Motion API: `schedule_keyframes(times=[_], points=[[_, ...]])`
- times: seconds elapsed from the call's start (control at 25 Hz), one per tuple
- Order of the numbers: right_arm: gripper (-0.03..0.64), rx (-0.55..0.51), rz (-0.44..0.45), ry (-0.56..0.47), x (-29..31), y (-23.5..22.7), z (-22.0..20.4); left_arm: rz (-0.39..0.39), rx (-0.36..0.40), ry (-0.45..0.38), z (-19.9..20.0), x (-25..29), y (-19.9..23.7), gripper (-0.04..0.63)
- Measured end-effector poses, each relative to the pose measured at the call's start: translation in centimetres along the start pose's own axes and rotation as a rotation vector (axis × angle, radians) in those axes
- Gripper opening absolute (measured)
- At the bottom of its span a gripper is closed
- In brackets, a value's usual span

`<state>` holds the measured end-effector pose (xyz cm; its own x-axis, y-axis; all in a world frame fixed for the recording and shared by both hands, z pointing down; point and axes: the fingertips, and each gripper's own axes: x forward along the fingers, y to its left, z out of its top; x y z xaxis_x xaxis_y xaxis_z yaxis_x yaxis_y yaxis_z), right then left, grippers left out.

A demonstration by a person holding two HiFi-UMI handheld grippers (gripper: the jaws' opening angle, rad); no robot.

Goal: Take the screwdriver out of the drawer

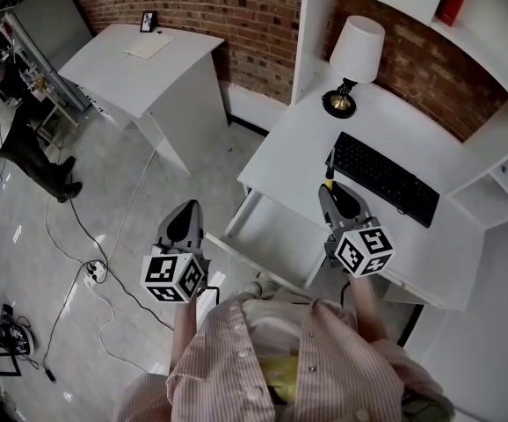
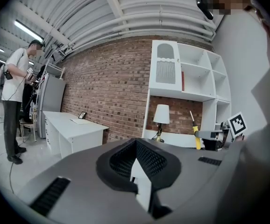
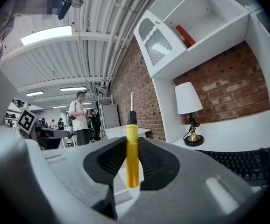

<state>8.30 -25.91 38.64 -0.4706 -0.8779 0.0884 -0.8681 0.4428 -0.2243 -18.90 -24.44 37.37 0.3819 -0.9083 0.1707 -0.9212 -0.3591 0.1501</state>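
A yellow-handled screwdriver [image 3: 132, 148] stands upright between the pads of my right gripper [image 3: 132, 141], which is shut on its handle; the metal shaft points up. In the head view this gripper [image 1: 330, 190] hovers over the white desk's front left corner, with the screwdriver [image 1: 329, 183] at its tip. The pulled-out white drawer [image 1: 272, 236] lies just below and to its left. My left gripper [image 1: 186, 216] hangs over the floor left of the drawer. Its pads [image 2: 146, 160] meet with nothing between them. The left gripper view also catches the screwdriver [image 2: 195, 133] off to the right.
On the white desk [image 1: 307, 139] are a black keyboard [image 1: 384, 178] and a white lamp [image 1: 352, 55], with shelves rising behind. A second white table [image 1: 148, 69] stands at the back left. A person [image 1: 25, 139] stands at far left. Cables and a power strip [image 1: 96, 272] lie on the floor.
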Motion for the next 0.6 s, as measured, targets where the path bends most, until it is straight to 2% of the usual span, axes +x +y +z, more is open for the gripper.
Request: schedule_keyframes(times=[0.6], points=[[0.08,0.008,0.008,0.021,0.04,-0.08,-0.68,-0.008,-0.001,0.026,-0.68,0.55,-0.65,0.0]])
